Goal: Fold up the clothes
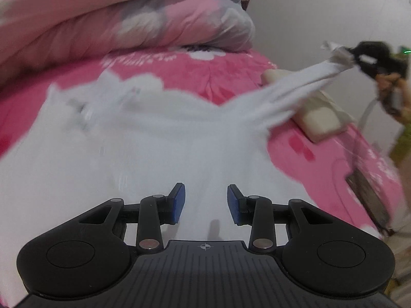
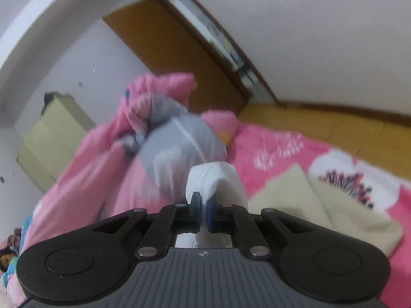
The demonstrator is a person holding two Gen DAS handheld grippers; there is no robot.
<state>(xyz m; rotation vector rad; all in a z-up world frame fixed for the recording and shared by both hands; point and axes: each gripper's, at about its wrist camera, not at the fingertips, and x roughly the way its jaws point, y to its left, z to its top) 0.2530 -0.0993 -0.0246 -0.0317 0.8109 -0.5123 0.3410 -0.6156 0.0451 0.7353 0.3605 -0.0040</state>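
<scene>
The white garment point(image 1: 143, 138) was motion-blurred, its near edge hidden behind the left gripper point(image 1: 205, 202); the quilt point(image 2: 164, 138) was smeared too.

From my left gripper's point(image 1: 205, 202) view, a garment point(image 1: 143, 148) lies spread on the bed point(image 1: 334, 159) just ahead. One corner stretches up to the right, off the bed, into my right gripper point(image 1: 357, 57). Behind the garment, at the far end, sits a heaped quilt point(image 1: 123, 18). A folded cloth point(image 1: 318, 118) lies to the right — on the bed, under the lifted corner, beside the wall point(image 1: 321, 7).
</scene>
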